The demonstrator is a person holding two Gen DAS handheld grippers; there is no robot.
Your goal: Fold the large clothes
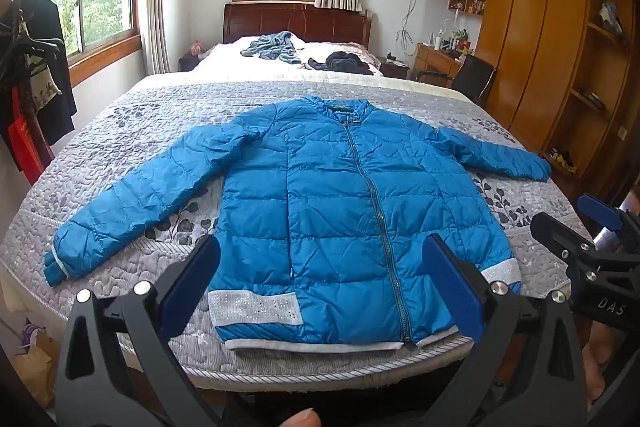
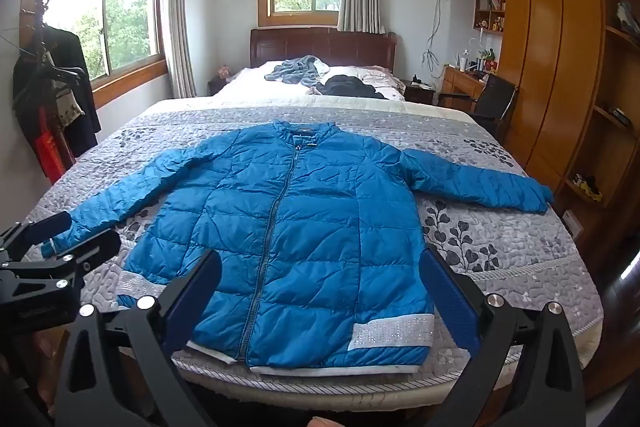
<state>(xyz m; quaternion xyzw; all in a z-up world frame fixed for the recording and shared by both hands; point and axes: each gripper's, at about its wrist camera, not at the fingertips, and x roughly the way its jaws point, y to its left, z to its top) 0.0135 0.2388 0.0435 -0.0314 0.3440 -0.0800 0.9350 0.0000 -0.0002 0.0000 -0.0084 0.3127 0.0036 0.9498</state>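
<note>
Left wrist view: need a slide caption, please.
Blue puffer jacket spread flat, zipped, on the quilted bed; both grippers open, nothing grasped.

Landmark: blue jacket (image 1: 340,211), flat on the bed (image 1: 132,131).
Near side: hem at the bed's foot edge; open air in front of it.
Either side: spread sleeves lie over the quilt.
Far side: bare quilt, then a grey garment (image 1: 272,49) and a dark garment (image 1: 348,63).
Right: wooden wardrobe (image 1: 532,39) close by.
Left: coat rack (image 1: 32,67).
</note>
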